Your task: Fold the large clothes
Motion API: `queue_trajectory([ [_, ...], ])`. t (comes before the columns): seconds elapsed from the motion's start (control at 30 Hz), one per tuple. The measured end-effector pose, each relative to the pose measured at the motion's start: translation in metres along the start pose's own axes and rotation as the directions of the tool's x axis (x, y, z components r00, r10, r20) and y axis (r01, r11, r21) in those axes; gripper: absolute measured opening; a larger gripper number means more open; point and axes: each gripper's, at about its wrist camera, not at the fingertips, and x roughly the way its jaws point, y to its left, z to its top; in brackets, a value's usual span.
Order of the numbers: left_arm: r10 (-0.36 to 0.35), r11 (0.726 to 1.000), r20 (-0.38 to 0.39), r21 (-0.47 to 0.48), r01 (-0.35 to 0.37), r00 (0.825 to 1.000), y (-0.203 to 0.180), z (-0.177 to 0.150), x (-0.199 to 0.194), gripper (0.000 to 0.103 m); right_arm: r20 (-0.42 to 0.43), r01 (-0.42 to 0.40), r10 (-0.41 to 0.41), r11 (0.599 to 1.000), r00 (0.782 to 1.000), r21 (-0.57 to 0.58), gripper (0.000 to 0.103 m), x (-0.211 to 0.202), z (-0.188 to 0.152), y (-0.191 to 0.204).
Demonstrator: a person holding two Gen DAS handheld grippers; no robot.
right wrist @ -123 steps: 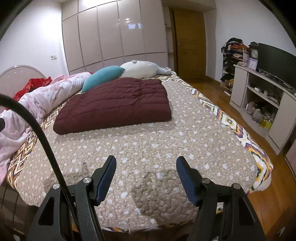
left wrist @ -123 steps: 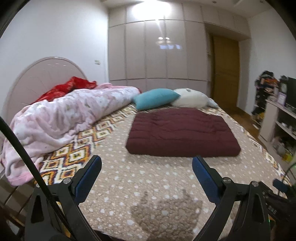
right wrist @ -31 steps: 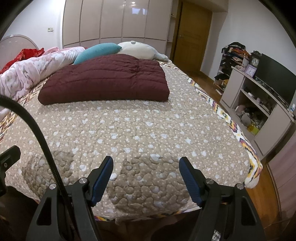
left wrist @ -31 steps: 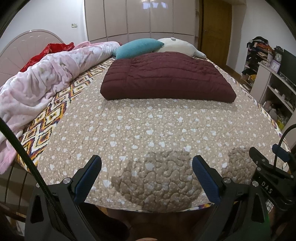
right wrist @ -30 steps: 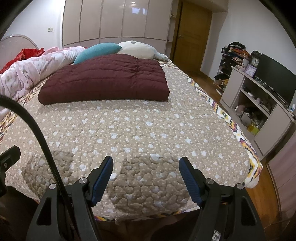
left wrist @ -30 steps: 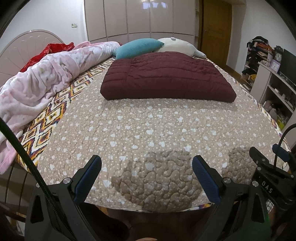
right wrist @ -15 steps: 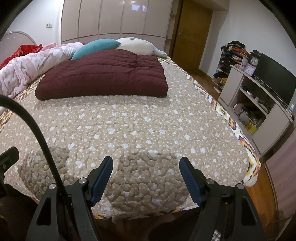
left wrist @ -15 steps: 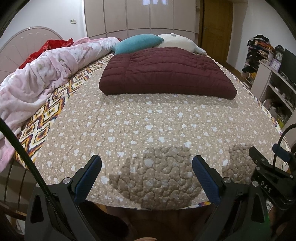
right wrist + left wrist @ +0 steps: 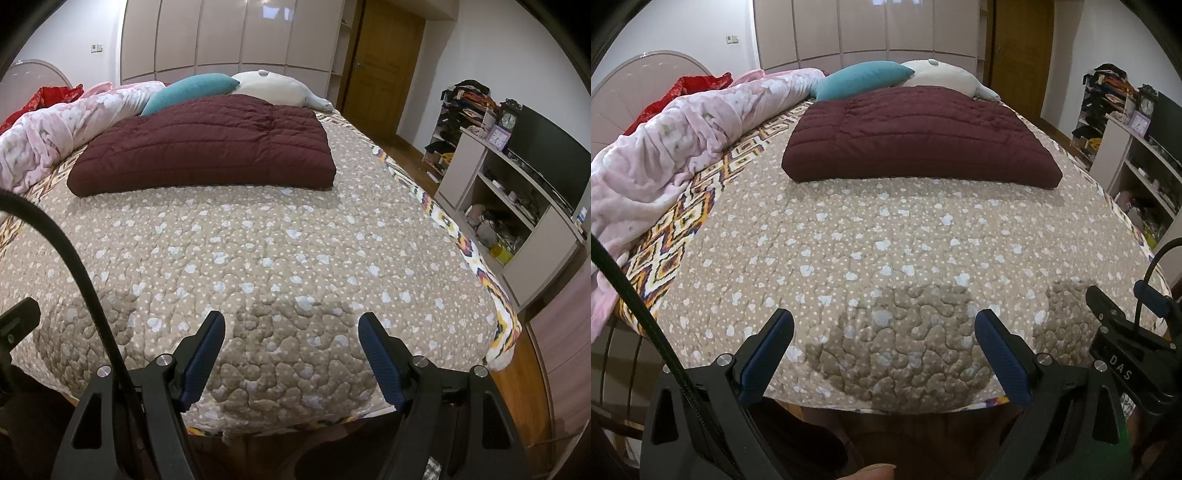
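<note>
A dark maroon quilted garment lies folded into a flat rectangle on the far half of the bed; it also shows in the right wrist view. My left gripper is open and empty, hovering over the near edge of the bedspread, well short of the garment. My right gripper is open and empty too, over the same near edge of the bedspread. The right gripper's body shows at the right of the left wrist view.
A pink blanket lies bunched along the bed's left side. A teal pillow and a white pillow sit behind the garment. A TV cabinet stands right of the bed, a wooden door beyond.
Both grippers have pulled back from the garment toward the foot of the bed and tilted downward. The garment has not moved. Both stay open.
</note>
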Motion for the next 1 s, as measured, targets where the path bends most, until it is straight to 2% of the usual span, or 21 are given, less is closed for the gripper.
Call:
queue_trajectory([
  [0.37,-0.001,1.000,-0.010,0.028,0.002,1.000,-0.006,-0.003,0.002,0.098,-0.006,-0.003,0.003,1.000,1.000,0.003,0.079,0.002,-0.001,-0.001],
  [1.0,-0.012,1.000,-0.041,0.013,0.012,0.999,-0.004,-0.006,0.011,0.098,-0.010,-0.004,0.004,1.000,1.000,-0.011,0.080,0.005,-0.003,0.002],
])
